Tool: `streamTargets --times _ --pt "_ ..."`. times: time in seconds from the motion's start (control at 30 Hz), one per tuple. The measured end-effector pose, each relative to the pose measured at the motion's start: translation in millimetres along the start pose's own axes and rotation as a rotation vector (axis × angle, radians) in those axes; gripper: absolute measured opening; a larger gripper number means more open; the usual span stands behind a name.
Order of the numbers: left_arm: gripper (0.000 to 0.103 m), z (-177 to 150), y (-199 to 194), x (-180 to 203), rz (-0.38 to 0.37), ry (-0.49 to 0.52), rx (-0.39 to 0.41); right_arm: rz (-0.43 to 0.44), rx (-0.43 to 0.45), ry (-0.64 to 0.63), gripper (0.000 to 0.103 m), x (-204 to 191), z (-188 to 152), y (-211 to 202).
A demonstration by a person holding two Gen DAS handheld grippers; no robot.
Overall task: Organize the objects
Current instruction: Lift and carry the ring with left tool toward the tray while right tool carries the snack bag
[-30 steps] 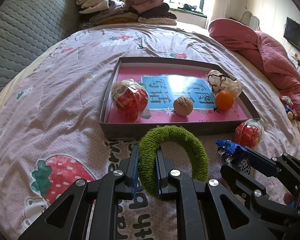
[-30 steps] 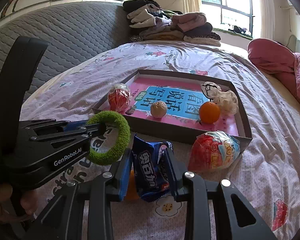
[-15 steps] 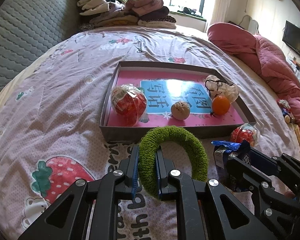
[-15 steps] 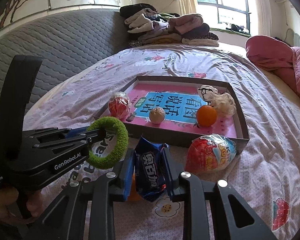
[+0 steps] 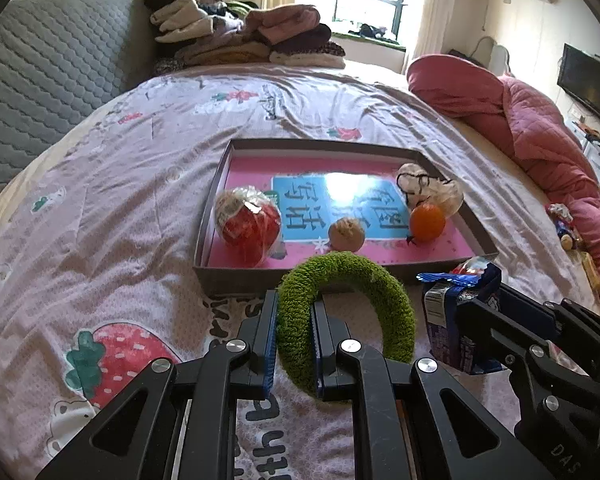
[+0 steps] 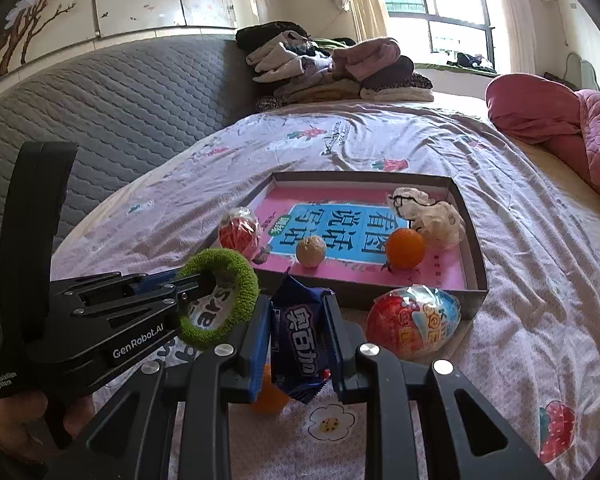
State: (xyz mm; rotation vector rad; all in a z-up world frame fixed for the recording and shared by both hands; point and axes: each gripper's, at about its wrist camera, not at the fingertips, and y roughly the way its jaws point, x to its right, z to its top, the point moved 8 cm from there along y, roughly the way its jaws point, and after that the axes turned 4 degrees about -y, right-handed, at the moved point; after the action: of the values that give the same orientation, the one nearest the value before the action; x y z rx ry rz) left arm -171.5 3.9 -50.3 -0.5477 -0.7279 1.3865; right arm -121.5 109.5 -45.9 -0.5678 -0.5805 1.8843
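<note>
I am partway through tidying the bed into the shallow box [image 5: 236, 276]. Four things already lie in it on the pink sheet: a wrapped red egg-shaped toy [image 5: 248, 224] at the near left, a brown ball [image 5: 346, 234] in the middle, an orange [image 5: 427, 222] to its right, and a crumpled white bag [image 5: 428, 188] just behind the orange.

Two more are in my claws, not yet delivered. My left gripper [image 5: 294, 344] is clamped on the green fuzzy ring [image 5: 340, 312], which hangs above the strawberry-print bedsheet [image 5: 100, 240] just short of the box's near wall. My right gripper [image 6: 298, 344] is closed on the blue snack packet [image 6: 300, 340], also short of the box.

Left to do, as I judge it: drop both into the box, then fetch the second wrapped egg toy [image 6: 412, 326] lying against the box's outer wall, and the small orange thing [image 6: 268, 396] under my right claw.

Compared with a second ago, my right jaws have just squeezed further onto the packet, and it now sits higher, clear of the sheet. The ring and my left grip look unchanged, and the box contents have not shifted.
</note>
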Motion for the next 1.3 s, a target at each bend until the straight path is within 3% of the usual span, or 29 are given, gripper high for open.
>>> streamTargets --times 0.6,1.3 --pt "0.014 15.5 -18.8 18.5 -0.008 0.03 0.066 -0.017 0.08 0.026 0.026 15.5 26.4 -22.6" --pt "0.014 35.6 -26.4 26.8 0.002 0.067 0.114 -0.034 0.115 0.029 0.026 23.6 46.2 -28.8"
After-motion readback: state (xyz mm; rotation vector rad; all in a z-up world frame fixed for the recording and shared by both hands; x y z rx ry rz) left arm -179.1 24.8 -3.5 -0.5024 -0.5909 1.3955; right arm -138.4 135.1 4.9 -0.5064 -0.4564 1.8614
